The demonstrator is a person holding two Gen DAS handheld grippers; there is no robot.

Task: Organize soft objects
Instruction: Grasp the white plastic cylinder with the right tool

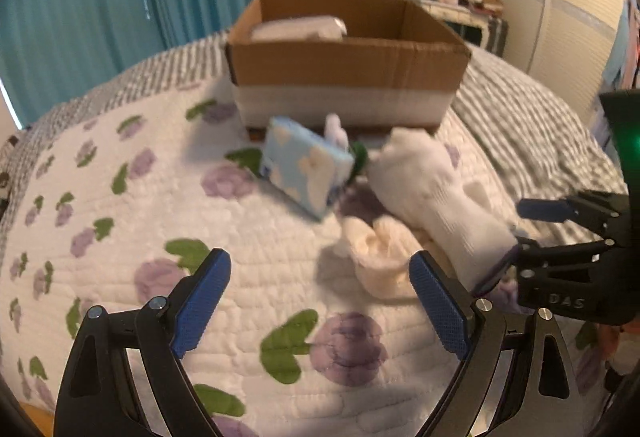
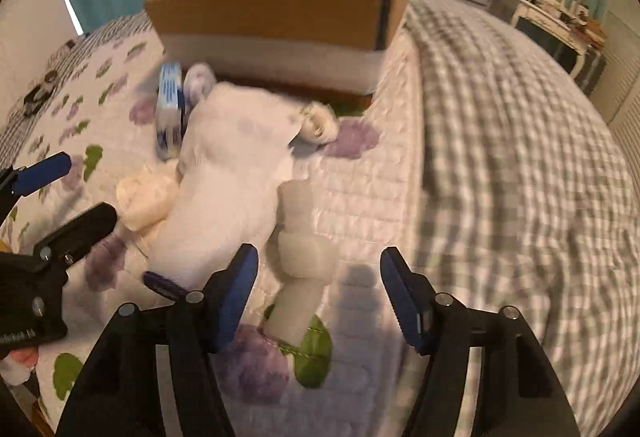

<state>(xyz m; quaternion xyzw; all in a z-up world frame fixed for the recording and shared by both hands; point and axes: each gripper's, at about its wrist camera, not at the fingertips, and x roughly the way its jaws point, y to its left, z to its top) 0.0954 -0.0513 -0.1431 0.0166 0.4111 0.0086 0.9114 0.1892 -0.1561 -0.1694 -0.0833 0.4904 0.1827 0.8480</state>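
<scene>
Both grippers hover with jaws wide apart, holding nothing: left gripper point(image 1: 320, 301) near a cream rolled sock point(image 1: 376, 249), right gripper point(image 2: 318, 293) around a white knotted sock point(image 2: 304, 257) on the floral quilt point(image 1: 224, 237).

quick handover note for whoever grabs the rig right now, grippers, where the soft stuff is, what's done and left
Left gripper: open, empty, above the quilt.
Right gripper: open, empty, by the knotted white sock.
Done: one white bundle lies in the cardboard box.
Left on the bed: large white sock, cream bundle, blue tissue pack, small rolled sock, knotted sock.
</scene>
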